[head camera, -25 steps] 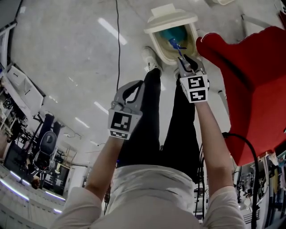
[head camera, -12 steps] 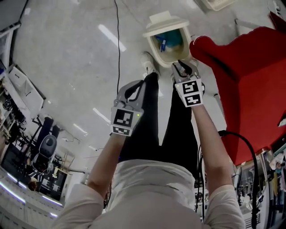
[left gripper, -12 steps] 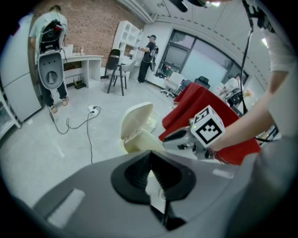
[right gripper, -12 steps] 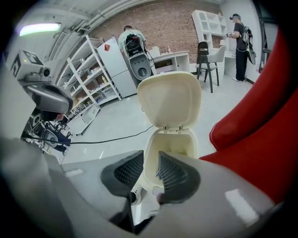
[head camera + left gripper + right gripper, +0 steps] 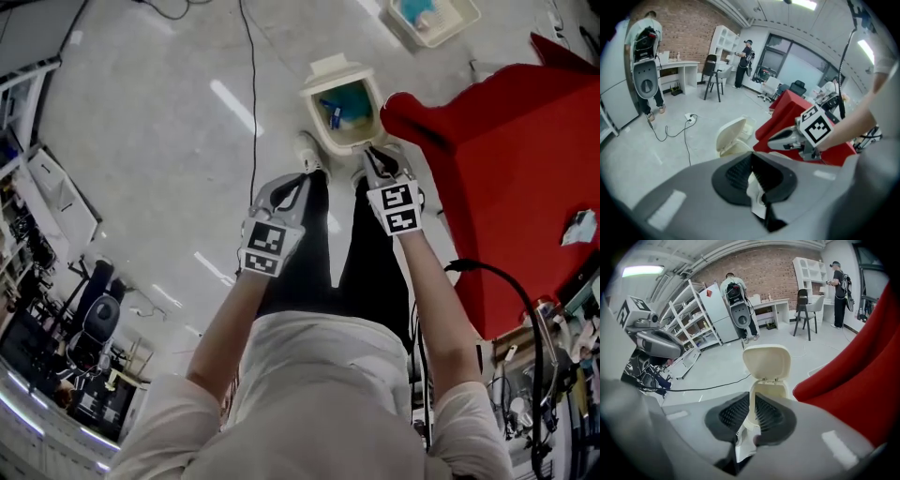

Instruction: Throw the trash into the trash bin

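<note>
Right tool (image 5: 378,153) empty, jaws just closing to a slit, left tool (image 5: 292,185) pressed together, trash bin (image 5: 334,67) interior indistinct.

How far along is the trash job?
Done: blue trash lies in the open bin. In hand: nothing; on the right gripper the jaws have just been closing on nothing, and on the left gripper they are together. Left: probably the crumpled piece on the red table.

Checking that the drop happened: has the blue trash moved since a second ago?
Yes. The blue trash went from over the near rim of the trash bin down into it; the right claw, its jaws just closing on nothing, no longer holds it.
</note>
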`<state>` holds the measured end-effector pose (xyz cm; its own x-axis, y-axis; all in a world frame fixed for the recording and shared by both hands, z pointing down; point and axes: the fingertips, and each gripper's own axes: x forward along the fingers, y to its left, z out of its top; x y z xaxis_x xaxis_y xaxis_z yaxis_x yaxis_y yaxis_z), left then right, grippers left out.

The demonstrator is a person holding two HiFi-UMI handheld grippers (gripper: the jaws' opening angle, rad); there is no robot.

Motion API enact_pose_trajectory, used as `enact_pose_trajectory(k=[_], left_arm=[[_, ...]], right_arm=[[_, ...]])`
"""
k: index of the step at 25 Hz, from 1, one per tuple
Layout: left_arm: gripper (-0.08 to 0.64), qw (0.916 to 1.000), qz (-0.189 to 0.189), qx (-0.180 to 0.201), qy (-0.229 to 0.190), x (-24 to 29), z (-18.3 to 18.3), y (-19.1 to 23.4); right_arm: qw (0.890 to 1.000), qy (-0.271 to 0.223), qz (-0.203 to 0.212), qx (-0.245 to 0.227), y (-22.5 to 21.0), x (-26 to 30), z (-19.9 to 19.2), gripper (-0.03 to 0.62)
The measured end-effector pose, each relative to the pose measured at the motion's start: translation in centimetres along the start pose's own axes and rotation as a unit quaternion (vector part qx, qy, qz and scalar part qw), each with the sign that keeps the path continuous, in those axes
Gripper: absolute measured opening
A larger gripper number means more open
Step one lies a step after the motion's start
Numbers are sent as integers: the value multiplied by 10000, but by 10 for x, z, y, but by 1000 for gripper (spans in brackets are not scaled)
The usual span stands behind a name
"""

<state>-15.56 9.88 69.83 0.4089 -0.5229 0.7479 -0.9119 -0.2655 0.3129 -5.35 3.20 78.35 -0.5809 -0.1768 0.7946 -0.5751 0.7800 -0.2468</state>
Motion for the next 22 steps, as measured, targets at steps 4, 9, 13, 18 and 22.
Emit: enact_pose_trajectory(k=[4, 9, 13, 18, 22], left_arm=[[5, 10000, -50, 4, -7, -11, 11, -12], [5, 9999, -122, 45, -19, -29, 27, -28], [5, 9997, -164, 165, -34, -47, 44, -39], [5, 9997, -187, 127, -80, -66, 49, -49], [5, 9994, -266, 167, -122, -84, 62, -59]], right_arm=[[10000, -58, -30, -2, 4, -25, 11, 32], [9996, -171, -98, 180, 6, -63, 25, 8], [9992, -278, -167, 216, 9, -95, 40, 3], [9982, -456, -169, 344, 20, -137, 54, 2], [9966, -599, -157, 536, 25, -171, 63, 2]])
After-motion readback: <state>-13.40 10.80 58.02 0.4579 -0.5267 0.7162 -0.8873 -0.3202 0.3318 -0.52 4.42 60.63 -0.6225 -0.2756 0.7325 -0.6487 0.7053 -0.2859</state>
